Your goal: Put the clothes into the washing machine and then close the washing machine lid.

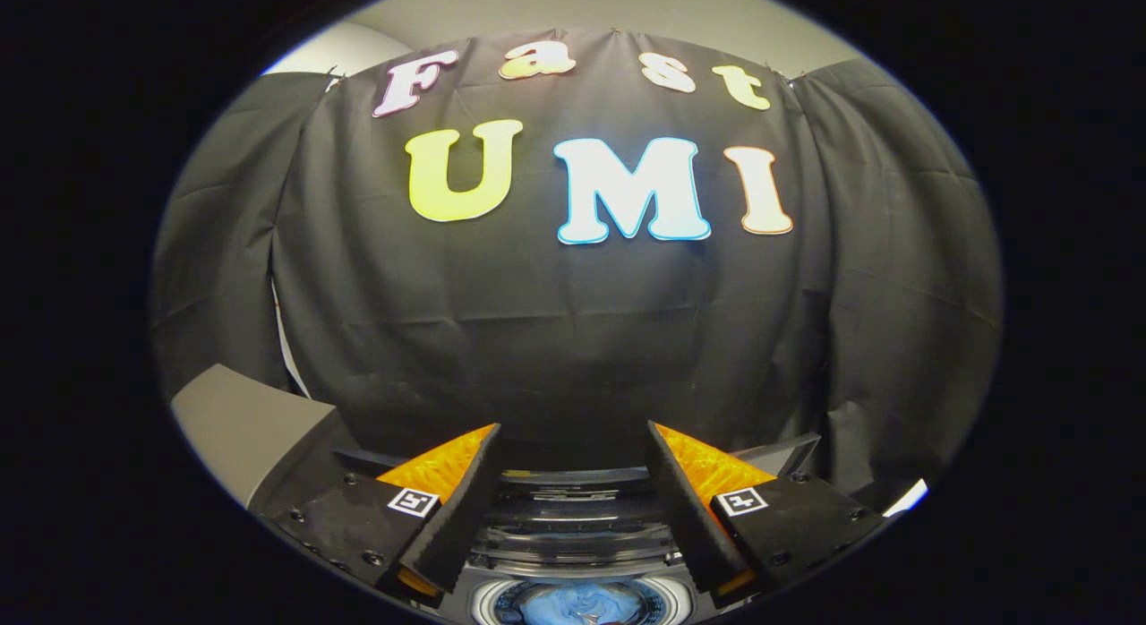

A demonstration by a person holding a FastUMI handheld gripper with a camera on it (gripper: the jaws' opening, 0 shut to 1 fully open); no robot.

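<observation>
My gripper is open, its two fingers spread wide with nothing between them, held high and pointing at the booth's black cloth wall. Below and between the fingers lies the top of the washing machine, a dark glossy panel with ridges. At its near side the round drum opening shows, and blue cloth lies inside it. Whether the lid is raised or down I cannot tell from here.
A grey flat surface stands to the left of the machine, beside the left finger. The black cloth wall hangs close behind the machine. A pale wall strip shows at the cloth's left edge.
</observation>
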